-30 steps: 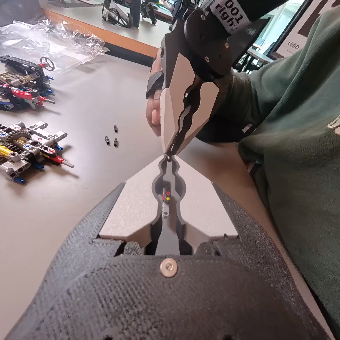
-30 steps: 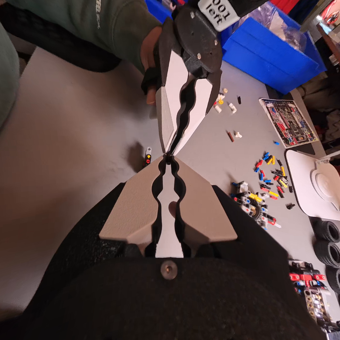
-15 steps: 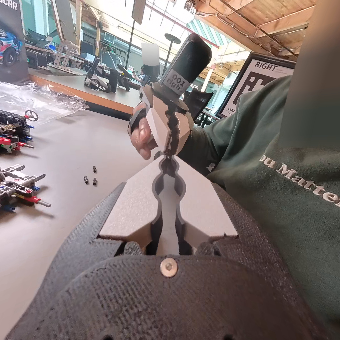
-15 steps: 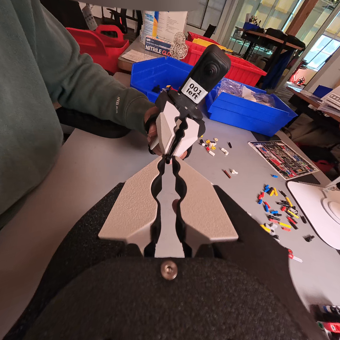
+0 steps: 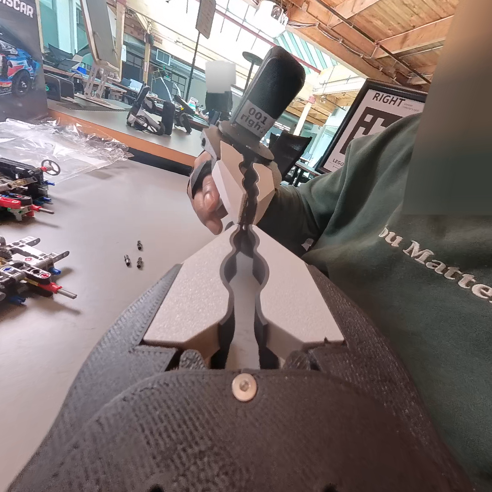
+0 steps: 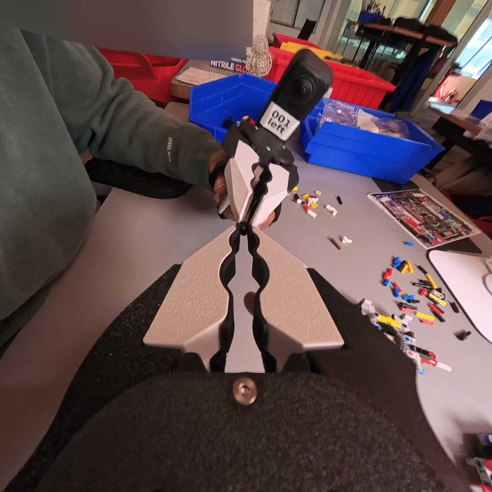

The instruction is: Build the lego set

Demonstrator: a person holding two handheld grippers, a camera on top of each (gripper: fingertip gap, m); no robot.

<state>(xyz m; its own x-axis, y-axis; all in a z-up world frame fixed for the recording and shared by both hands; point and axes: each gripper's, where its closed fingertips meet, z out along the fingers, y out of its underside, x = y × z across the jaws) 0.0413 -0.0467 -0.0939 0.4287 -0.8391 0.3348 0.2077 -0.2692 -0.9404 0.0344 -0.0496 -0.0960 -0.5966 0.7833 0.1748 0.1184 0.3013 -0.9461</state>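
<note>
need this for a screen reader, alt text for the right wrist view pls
Two hand-held grippers meet tip to tip above a grey table, a small black piece between their tips. Loose coloured building pieces lie to the right, blue bins behind.

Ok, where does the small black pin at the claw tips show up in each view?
Left wrist view: black pin at centre, where the two claw tips meet.
Right wrist view: pin at centre, between the tips.
Shared landmark: the grey table.

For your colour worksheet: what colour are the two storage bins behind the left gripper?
Blue, clearest in the right wrist view.
</note>
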